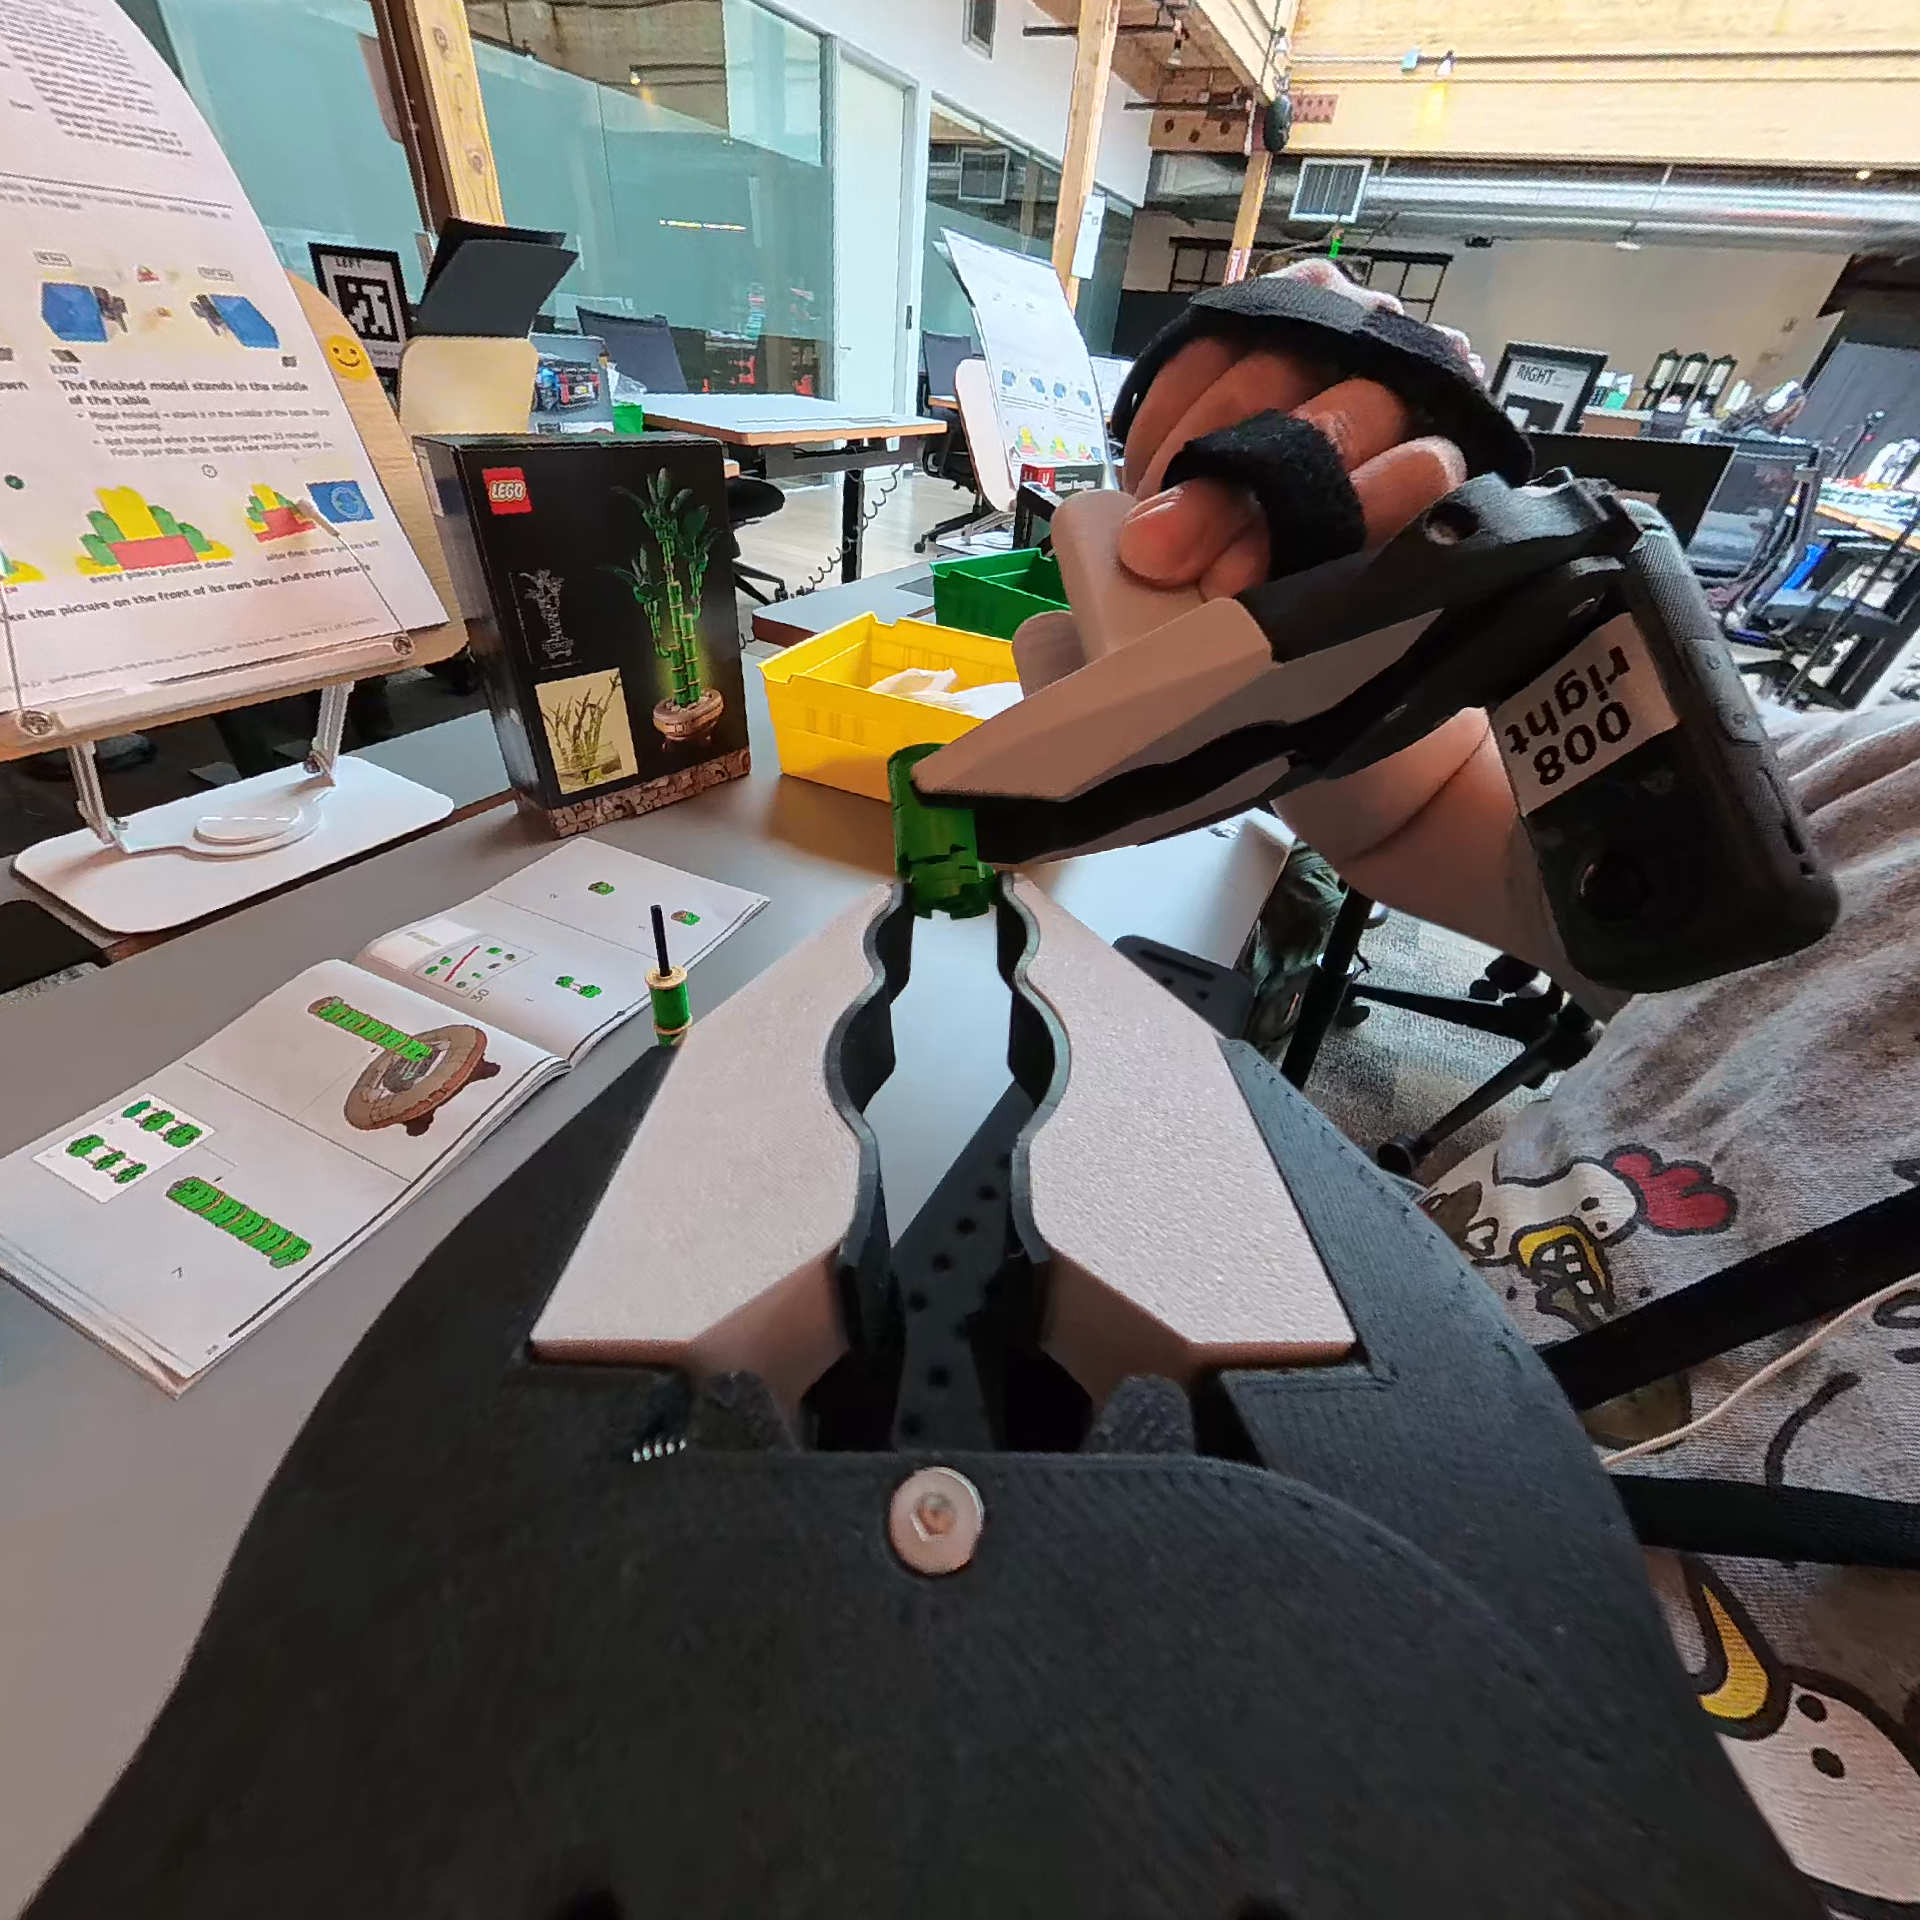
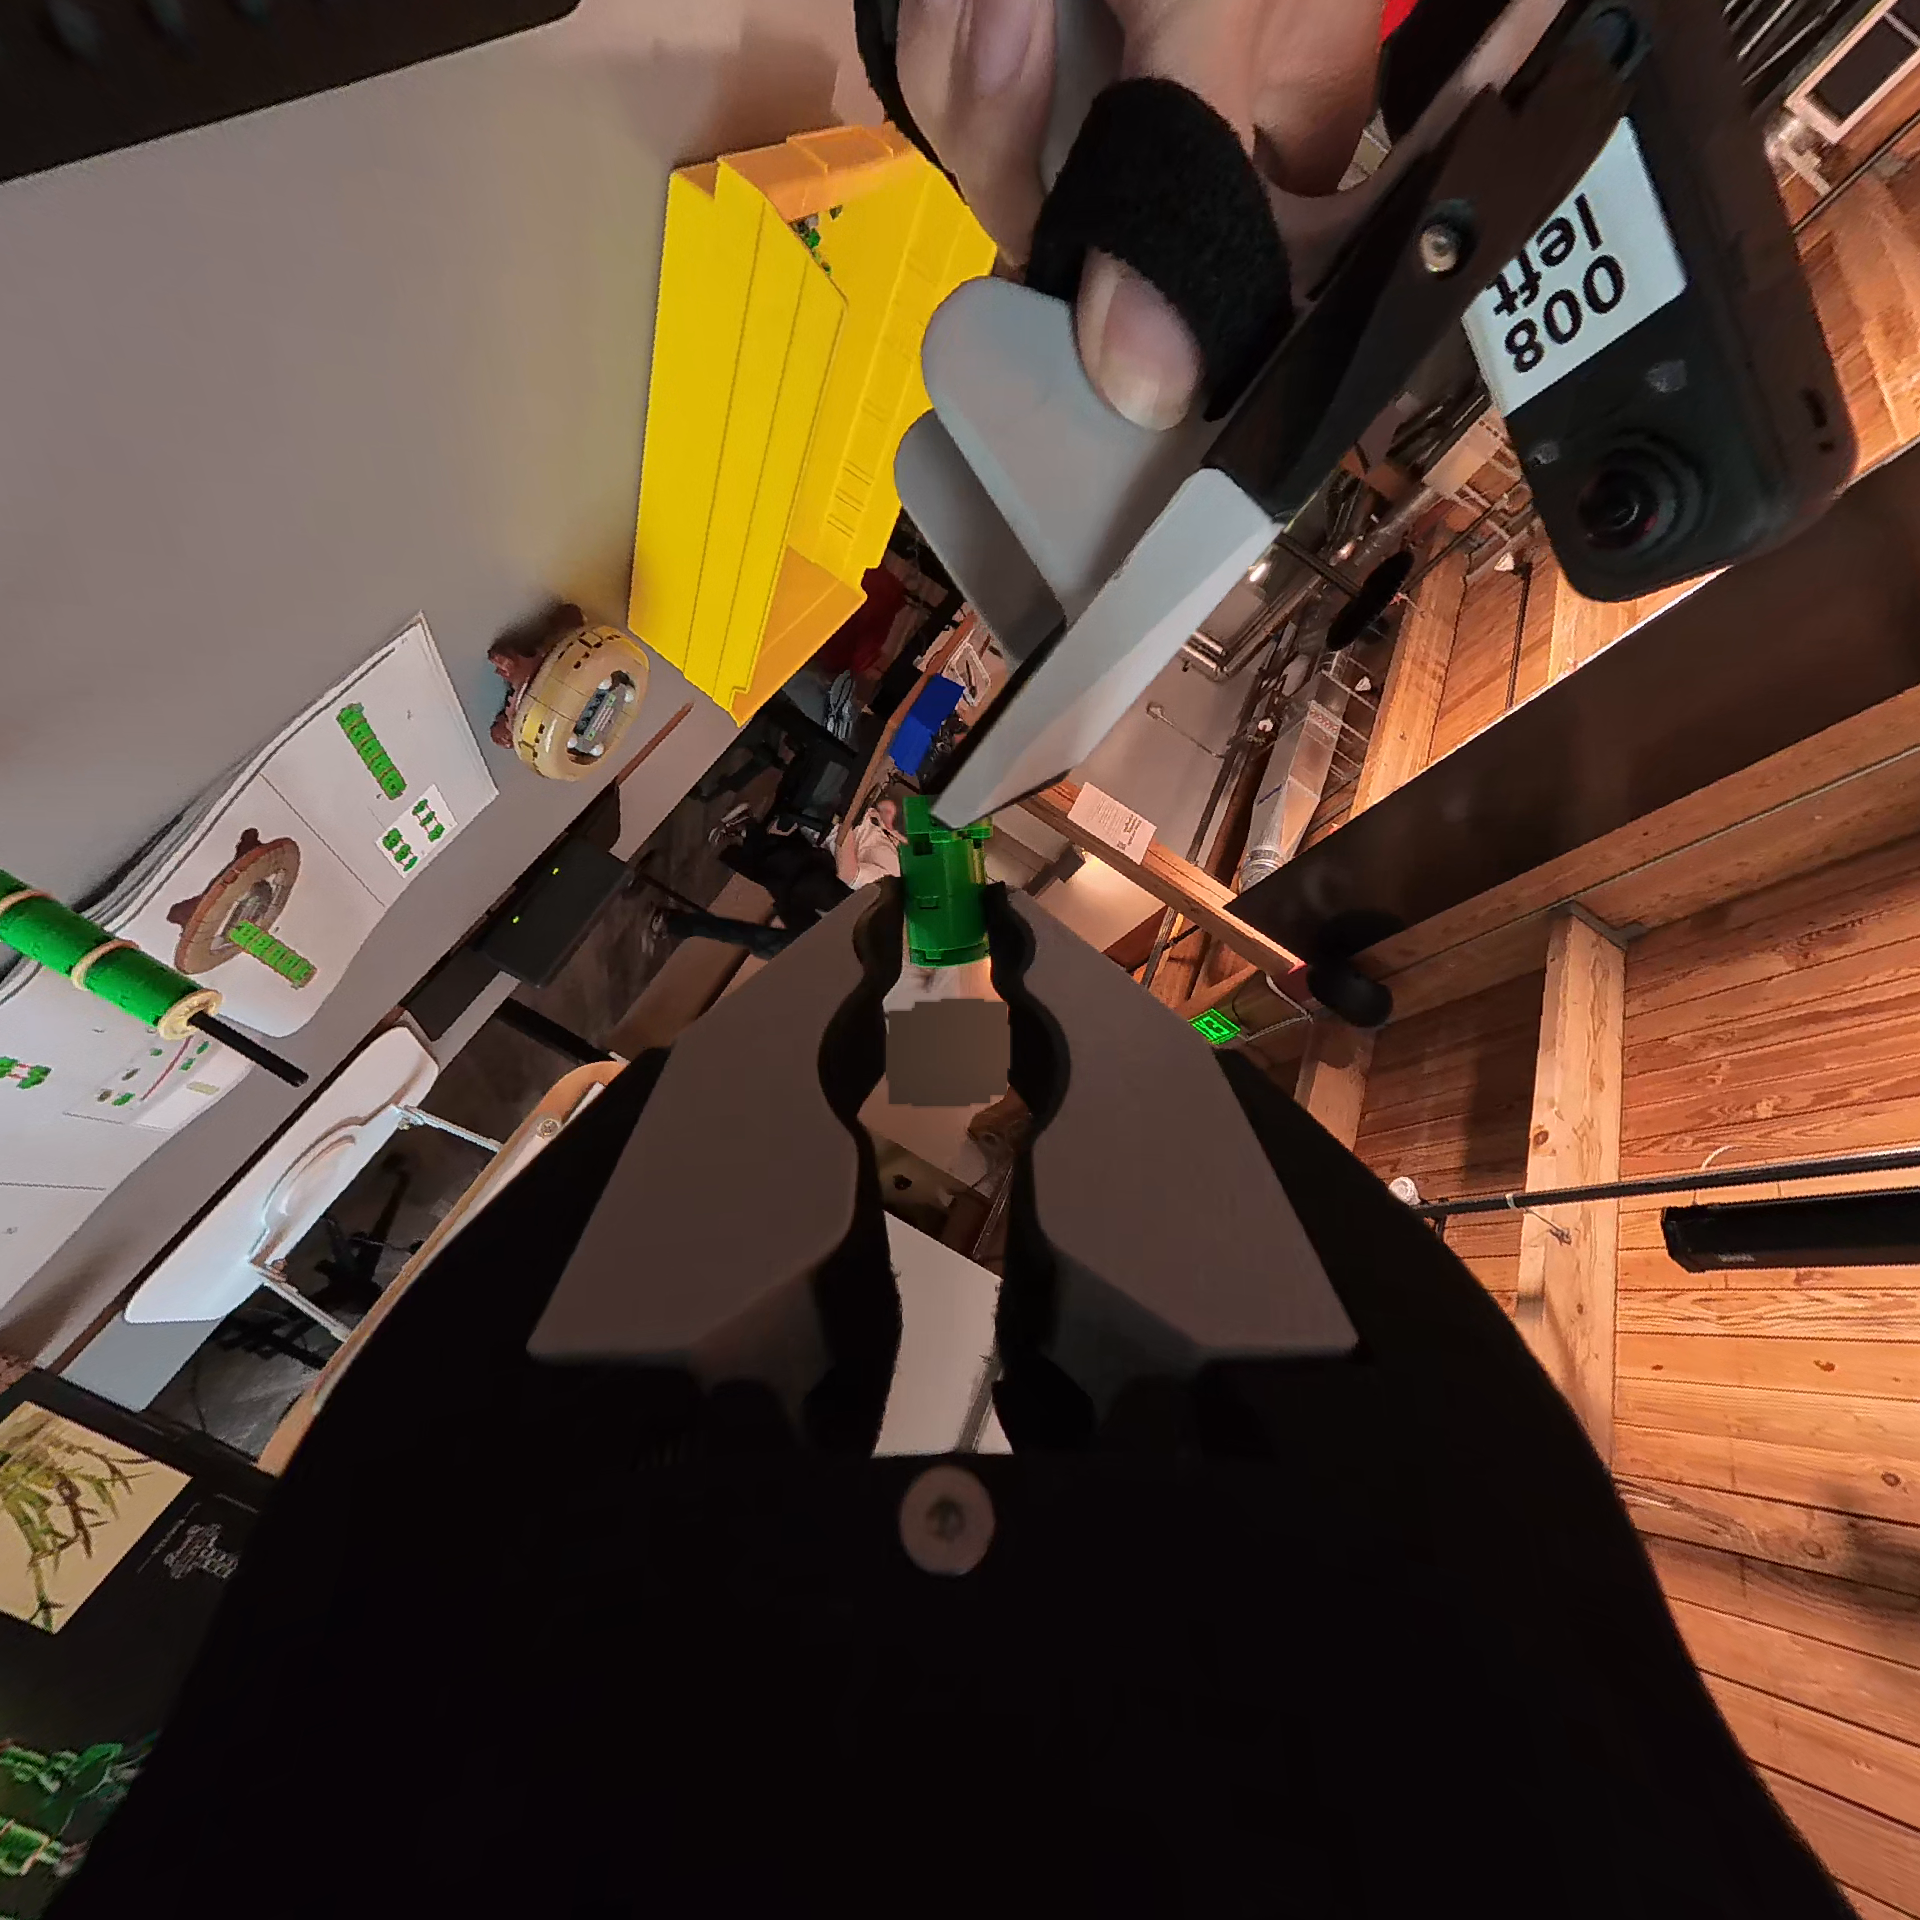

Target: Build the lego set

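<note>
Green cylinder (image 1: 935, 831) pinched between both tongs' tips.

Small green cylindrical piece (image 1: 935, 836): glossy plastic. Yellow ribbed bin (image 1: 883, 691), frame centre: smooth plastic. Open instruction booklet (image 1: 343, 1081), lower left: matt paper. Grey table top (image 1: 125, 1507): smooth, matt. Black gripper body (image 1: 935, 1662): rough, layered plastic.

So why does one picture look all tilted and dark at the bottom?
Right wrist view: the camera is rolled, so the table looks tipped, and the right gripper is shadowed nearly black. Left wrist view: level, evenly lit, its edges bent by the wide lens.
</note>
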`<act>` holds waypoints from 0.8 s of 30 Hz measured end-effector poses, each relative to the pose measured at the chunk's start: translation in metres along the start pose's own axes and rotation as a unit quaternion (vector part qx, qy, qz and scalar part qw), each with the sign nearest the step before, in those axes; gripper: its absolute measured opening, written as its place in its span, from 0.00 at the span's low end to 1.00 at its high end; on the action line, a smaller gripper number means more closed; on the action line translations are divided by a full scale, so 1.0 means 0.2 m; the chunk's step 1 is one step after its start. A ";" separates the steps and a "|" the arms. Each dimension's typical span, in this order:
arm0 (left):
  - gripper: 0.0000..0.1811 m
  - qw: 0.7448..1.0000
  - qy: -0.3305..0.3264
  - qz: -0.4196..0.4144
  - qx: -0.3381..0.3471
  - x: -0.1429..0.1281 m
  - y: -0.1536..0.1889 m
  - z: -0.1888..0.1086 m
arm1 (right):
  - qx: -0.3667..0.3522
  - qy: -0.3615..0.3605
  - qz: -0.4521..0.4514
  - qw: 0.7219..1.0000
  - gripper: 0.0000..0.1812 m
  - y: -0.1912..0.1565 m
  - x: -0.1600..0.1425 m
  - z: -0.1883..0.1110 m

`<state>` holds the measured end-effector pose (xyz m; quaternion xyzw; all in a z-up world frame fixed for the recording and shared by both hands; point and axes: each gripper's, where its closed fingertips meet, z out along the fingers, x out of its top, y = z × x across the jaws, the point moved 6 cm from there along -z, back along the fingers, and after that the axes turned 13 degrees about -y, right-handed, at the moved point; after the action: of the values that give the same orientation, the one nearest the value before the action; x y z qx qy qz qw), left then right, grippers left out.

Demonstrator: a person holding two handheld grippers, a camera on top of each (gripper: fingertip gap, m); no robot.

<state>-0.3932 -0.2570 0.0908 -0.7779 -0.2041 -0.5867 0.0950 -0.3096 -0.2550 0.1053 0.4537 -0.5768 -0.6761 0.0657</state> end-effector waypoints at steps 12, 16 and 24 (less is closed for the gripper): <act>0.08 1.000 -0.001 -0.007 0.011 -0.01 -0.02 -0.02 | 0.000 -0.001 0.006 1.000 0.08 0.01 0.01 0.01; 0.08 1.000 0.000 -0.010 0.005 -0.02 -0.02 -0.03 | -0.001 0.000 0.000 1.000 0.08 0.01 0.01 0.00; 0.08 1.000 0.001 -0.001 0.014 -0.02 -0.02 -0.03 | 0.002 -0.018 -0.018 1.000 0.08 0.02 0.02 0.01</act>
<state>-0.4005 -0.2564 0.0886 -0.7756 -0.2123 -0.5850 0.1056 -0.3145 -0.2574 0.1067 0.4513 -0.5713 -0.6842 0.0422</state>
